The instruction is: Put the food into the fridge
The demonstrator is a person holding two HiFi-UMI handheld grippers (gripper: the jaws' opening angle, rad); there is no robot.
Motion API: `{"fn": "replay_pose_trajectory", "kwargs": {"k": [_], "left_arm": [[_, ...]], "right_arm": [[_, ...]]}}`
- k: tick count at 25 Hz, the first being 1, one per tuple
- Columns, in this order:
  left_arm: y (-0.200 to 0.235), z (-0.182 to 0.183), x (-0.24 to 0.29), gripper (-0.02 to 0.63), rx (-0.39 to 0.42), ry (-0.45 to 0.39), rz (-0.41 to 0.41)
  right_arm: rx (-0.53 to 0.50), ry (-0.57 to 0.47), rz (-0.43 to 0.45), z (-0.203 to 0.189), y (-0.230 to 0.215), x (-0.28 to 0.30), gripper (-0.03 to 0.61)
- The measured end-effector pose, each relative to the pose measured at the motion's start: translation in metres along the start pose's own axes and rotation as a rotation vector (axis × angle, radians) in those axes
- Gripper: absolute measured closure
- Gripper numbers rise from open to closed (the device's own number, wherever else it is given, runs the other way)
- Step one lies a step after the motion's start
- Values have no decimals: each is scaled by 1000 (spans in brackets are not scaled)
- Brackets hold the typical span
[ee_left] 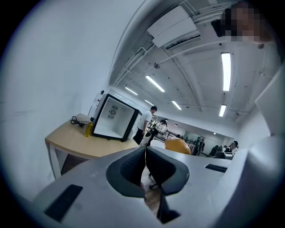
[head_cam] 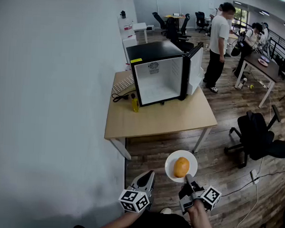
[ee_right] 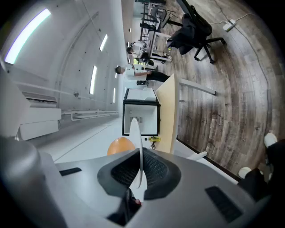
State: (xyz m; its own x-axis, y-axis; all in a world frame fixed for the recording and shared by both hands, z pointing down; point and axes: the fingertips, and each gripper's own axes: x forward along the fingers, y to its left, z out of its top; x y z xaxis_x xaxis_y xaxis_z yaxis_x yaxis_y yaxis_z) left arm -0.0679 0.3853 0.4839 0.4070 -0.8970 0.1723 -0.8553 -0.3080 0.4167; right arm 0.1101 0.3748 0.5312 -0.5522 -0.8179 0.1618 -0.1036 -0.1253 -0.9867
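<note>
Down low in front of the person, over the floor (head_cam: 228, 115), the right hand-held gripper (head_cam: 188, 177) is pinching the near rim of a white plate (head_cam: 171, 160), and the orange (head_cam: 181, 167) is sitting in the middle of it. The left hand-held gripper (head_cam: 148, 175) is hanging just beside it with its jaws pressed together on nothing. The fridge (head_cam: 156, 83) is standing on the worktop (head_cam: 166, 119) with its door open, well apart from the plate. Things could be going wrong here because the plate is being held by one thin edge only. If it is tipping even a little on the way, the round orange could be rolling off onto the floor, or the plate could be slipping out of the pads. The plate could also be bumping the worktop edge or the small yellow bottle (head_cam: 135, 104) near the fridge. The head view is showing the whole round plate and the gap to the fridge. The right gripper view is showing what the head view is not: the plate edge-on, squeezed between the two pads. The left gripper view is showing the shut, empty jaws.
</note>
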Motion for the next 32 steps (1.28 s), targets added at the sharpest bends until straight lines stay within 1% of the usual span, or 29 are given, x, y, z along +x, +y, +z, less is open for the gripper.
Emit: {"fn": "replay_pose_trajectory", "kwargs": {"k": [5, 10, 14, 18, 23, 24, 27, 28, 32], "left_arm": [[-17, 4, 8, 597, 51, -25, 0], [-12, 4, 26, 597, 69, -28, 24], [-4, 4, 53, 597, 66, -10, 18], [10, 8, 90, 597, 101, 9, 3], [32, 25, 140, 597, 106, 20, -19], [36, 29, 150, 597, 116, 22, -20], [44, 40, 177, 597, 191, 24, -32], [48, 44, 187, 597, 203, 27, -35], [71, 58, 224, 597, 185, 41, -43]], "right_arm": [[15, -35, 0, 20, -1, -11, 510], [28, -46, -16, 33, -6, -1, 509], [16, -44, -29, 47, -6, 15, 509], [29, -67, -32, 67, -5, 49, 508], [21, -96, -26, 96, 13, 100, 508], [19, -98, -23, 101, 18, 110, 509], [16, -95, -21, 117, 28, 140, 508], [13, -94, -23, 122, 31, 151, 508], [0, -95, -33, 139, 34, 193, 508]]}}
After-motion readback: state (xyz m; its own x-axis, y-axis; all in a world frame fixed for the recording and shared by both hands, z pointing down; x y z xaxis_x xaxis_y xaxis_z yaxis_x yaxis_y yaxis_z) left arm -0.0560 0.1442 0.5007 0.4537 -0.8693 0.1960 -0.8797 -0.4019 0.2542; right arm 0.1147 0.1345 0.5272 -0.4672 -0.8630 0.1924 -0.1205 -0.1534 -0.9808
